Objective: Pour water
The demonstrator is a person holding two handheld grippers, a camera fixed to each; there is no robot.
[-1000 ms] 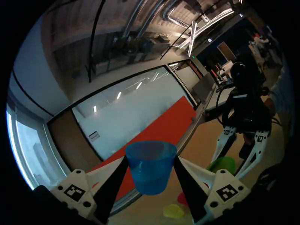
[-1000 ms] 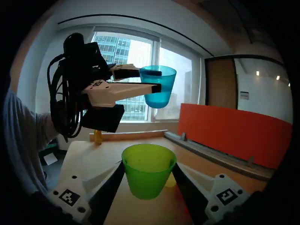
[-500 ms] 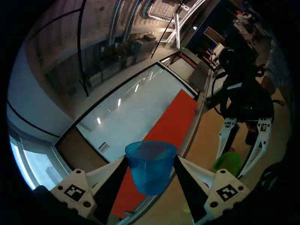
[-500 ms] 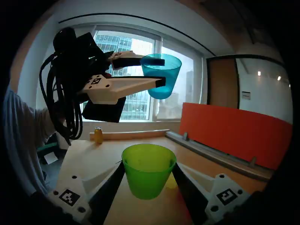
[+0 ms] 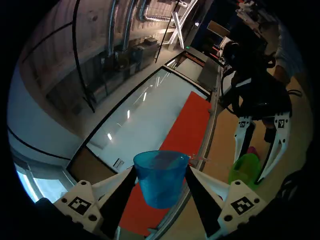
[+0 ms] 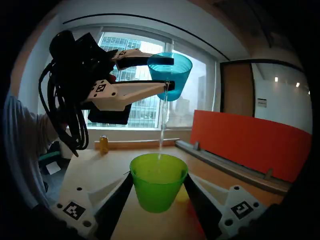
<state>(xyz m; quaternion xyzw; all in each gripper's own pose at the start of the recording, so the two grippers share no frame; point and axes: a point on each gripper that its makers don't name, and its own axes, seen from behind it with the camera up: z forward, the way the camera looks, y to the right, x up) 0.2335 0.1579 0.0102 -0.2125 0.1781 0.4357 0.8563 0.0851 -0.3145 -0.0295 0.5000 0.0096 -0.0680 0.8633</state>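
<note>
My left gripper (image 5: 160, 188) is shut on a translucent blue cup (image 5: 160, 183), which is tipped over. In the right gripper view that blue cup (image 6: 171, 76) hangs high above, held in the left gripper (image 6: 166, 72), and a thin stream of water (image 6: 162, 128) falls from its rim. The stream lands in a green cup (image 6: 159, 182) that my right gripper (image 6: 159, 188) is shut on, held upright over the wooden table (image 6: 92, 168). In the left gripper view the green cup (image 5: 245, 170) sits between the right gripper's fingers (image 5: 240, 140).
An orange panel (image 6: 256, 140) with a metal rail (image 6: 232, 166) runs along the table's right side. A small yellow object (image 6: 104, 144) stands at the far edge by the window (image 6: 132, 80). A person's sleeve (image 6: 20, 152) is at the left.
The left gripper has rolled further and tipped the blue cup more. Water now streams from it into the green cup. The right gripper has held still.
</note>
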